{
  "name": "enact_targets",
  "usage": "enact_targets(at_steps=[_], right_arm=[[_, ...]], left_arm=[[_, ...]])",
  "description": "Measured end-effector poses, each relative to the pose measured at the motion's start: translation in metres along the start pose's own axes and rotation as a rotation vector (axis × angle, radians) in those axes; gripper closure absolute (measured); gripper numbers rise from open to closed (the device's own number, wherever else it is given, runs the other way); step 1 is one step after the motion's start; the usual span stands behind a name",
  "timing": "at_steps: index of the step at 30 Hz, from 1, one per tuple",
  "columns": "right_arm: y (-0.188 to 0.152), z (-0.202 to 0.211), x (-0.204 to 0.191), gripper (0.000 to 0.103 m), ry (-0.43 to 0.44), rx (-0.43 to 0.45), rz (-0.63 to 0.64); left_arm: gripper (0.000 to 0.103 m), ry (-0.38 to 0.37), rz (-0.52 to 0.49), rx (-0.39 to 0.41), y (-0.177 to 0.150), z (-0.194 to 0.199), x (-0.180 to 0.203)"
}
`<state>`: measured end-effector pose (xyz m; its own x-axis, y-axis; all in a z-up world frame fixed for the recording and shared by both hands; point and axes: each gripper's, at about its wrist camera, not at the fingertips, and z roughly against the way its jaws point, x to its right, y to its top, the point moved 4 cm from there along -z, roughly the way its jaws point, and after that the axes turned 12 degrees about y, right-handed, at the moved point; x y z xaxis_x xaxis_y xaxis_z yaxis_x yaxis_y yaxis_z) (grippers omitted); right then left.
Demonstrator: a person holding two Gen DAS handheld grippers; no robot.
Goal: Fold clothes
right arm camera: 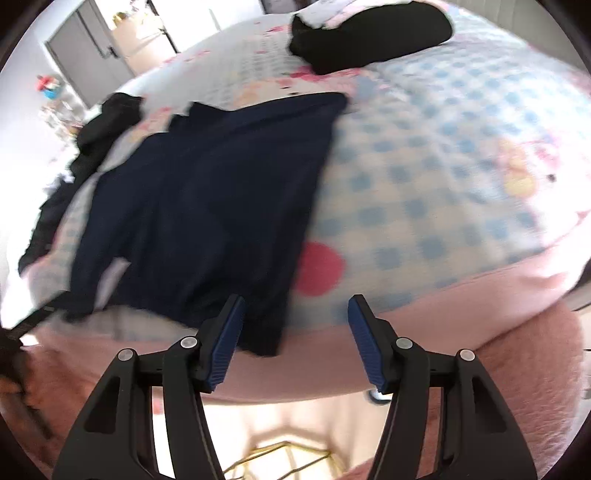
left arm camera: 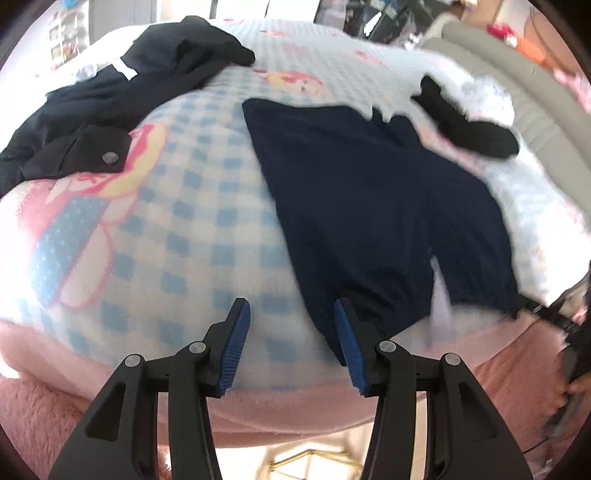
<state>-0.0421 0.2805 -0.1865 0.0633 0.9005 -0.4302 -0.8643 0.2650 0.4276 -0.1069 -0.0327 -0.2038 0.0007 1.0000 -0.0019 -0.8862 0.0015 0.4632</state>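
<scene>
Both grippers' jaws gape; three garments, seemingly, on blanket [left arm camera: 177,229].

Bright daylight, blown-out glare at left edges, motion blur throughout, strong fisheye bending, perhaps window-lit

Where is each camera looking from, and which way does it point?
Left wrist: sits behind the open left gripper, looking across the bed at the navy garment and a black jacket.
Right wrist: sits behind the open right gripper, facing the navy garment's near hem, with a black bundle far off.
Both show the navy garment and the checked blanket.
</scene>
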Motion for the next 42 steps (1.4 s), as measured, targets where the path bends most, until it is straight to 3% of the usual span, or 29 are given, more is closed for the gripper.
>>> enact_targets(at_steps=[4, 7, 9, 11, 18, 24, 28, 34, 37, 42], right_arm=[[-0.004, -0.007, -0.006, 0.043, 0.041, -0.028, -0.008], [-0.007, -0.014, -0.005, 0.045, -0.019, -0.048, 0.011], [-0.011, -0.018, -0.002, 0.045, -0.065, -0.050, 0.016], [-0.010, -0.017, -0.003, 0.045, -0.051, -0.039, -0.001], [-0.010, -0.018, 0.004, 0.051, -0.078, -0.018, -0.031], [-0.004, -0.023, 0.005, 0.051, -0.120, -0.016, -0.019], [0.007, -0.017, 0.010, 0.051, -0.170, 0.000, -0.010], [0.007, -0.002, 0.007, 0.050, 0.005, 0.016, -0.072], [0.006, -0.007, -0.002, 0.050, 0.103, -0.023, -0.071], [0.010, -0.035, -0.007, 0.050, 0.062, -0.086, -0.077]], left_arm=[[0.053, 0.067, -0.048, -0.029, 0.000, -0.011, 0.008], [0.053, 0.034, -0.002, -0.029, 0.016, -0.005, 0.009], [0.053, -0.012, 0.010, 0.041, 0.032, 0.009, 0.016], [0.053, -0.058, -0.020, 0.071, 0.040, 0.014, 0.031], [0.053, -0.027, -0.094, 0.016, 0.015, -0.014, 0.038], [0.053, -0.098, -0.052, 0.022, 0.007, -0.013, 0.022], [0.052, -0.098, -0.049, 0.028, 0.000, -0.008, 0.023], [0.052, -0.127, -0.001, 0.123, 0.003, 0.013, 0.022], [0.052, -0.151, 0.003, 0.173, 0.006, 0.023, 0.023], [0.052, -0.197, 0.041, 0.181, 0.007, 0.021, 0.024]])
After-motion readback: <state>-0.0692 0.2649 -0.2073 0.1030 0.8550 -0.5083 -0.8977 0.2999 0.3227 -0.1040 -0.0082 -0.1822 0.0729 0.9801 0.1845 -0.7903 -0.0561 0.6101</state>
